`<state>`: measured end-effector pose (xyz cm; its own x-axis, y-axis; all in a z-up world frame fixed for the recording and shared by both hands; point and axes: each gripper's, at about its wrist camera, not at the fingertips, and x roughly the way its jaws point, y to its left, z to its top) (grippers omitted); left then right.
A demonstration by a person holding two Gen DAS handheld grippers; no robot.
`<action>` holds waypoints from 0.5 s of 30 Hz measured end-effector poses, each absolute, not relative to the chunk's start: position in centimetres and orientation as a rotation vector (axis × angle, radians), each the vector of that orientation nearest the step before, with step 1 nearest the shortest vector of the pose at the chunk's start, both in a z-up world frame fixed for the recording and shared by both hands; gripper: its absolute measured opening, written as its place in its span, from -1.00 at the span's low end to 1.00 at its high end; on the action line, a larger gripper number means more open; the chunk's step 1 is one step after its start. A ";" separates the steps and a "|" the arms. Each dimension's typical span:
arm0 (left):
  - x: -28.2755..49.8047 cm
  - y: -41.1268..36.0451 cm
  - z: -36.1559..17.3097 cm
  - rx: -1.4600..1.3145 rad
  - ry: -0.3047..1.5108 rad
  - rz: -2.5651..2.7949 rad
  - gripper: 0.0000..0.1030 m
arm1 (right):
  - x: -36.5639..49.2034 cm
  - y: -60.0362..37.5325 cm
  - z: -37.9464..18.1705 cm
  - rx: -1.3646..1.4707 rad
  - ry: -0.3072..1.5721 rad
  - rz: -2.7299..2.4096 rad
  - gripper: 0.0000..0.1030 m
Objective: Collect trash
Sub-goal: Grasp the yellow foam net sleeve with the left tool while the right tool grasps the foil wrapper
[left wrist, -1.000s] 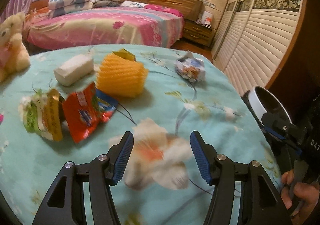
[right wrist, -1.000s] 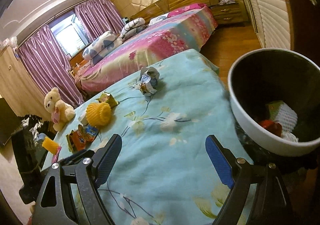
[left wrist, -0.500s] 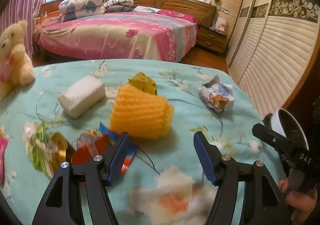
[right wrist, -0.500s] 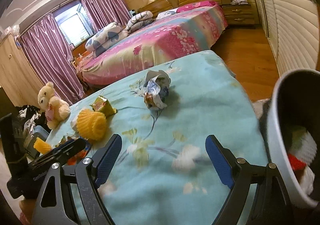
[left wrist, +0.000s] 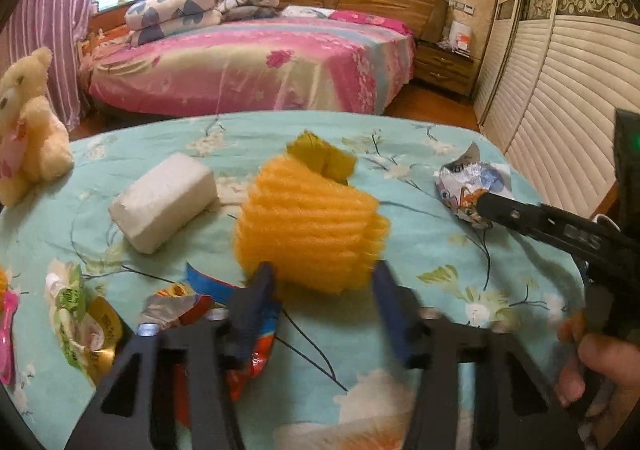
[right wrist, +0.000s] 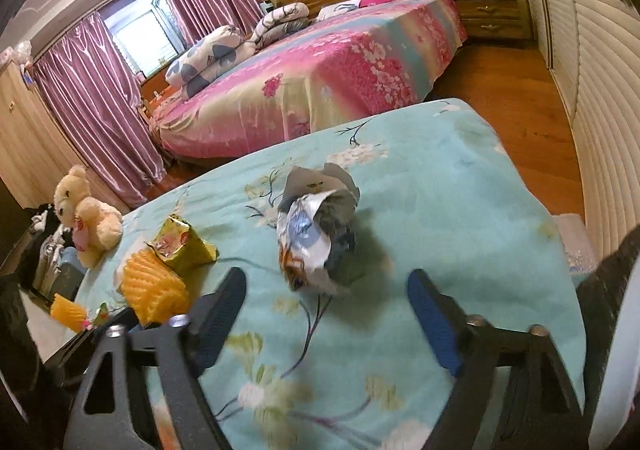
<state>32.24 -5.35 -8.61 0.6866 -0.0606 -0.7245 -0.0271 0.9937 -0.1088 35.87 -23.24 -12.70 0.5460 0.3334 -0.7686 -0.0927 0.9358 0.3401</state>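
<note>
Left gripper [left wrist: 324, 282] fingers wide open, empty, ribbed orange foam fruit net [left wrist: 310, 226] dead ahead; right gripper [right wrist: 326, 308] gaping at the crumpled silver wrapper [right wrist: 316, 238].

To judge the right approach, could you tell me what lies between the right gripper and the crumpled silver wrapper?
In the right wrist view, only bare floral tablecloth separates the right gripper from the crumpled silver wrapper; its jaws are open.

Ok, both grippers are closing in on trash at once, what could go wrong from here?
1. The left gripper straddles the orange foam net, but its left finger sits over the red snack wrapper; closing might snag both.
2. The foam net is soft and may squash or slip out.
3. The right gripper is open short of the crumpled silver wrapper; closing now would probably miss it.
</note>
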 end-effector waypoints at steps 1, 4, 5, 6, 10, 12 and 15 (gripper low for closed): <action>32.4 -5.4 -8.8 -0.120 0.822 -0.027 -0.47 | 36.0 -23.1 -12.9 0.268 0.970 0.256 -0.09; 32.5 -5.2 -8.7 -0.136 0.822 -0.045 -0.89 | 35.8 -23.0 -12.7 0.262 0.959 0.273 -0.49; 32.5 -5.1 -8.7 -0.139 0.817 -0.052 -0.97 | 35.5 -22.9 -12.5 0.251 0.950 0.273 -0.54; 32.4 -5.1 -8.6 -0.140 0.810 -0.056 -0.97 | 35.2 -22.9 -12.3 0.247 0.946 0.278 -0.55; 31.3 -4.7 -8.1 -0.152 0.774 -0.073 -0.99 | 33.7 -23.4 -11.9 0.266 0.937 0.283 -0.63; 30.7 -4.7 -7.9 -0.170 0.770 -0.096 -0.99 | 32.6 -23.8 -11.5 0.281 0.932 0.288 -0.63; 29.7 -5.0 -8.0 -0.181 0.770 -0.130 -0.99 | 31.2 -24.3 -11.0 0.293 0.924 0.293 -0.64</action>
<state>29.69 -5.04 -7.96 0.7113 -0.1821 -0.6788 0.0502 0.9765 -0.2094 31.18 -24.27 -11.01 0.5687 0.3697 -0.7348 -0.1216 0.9213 0.3693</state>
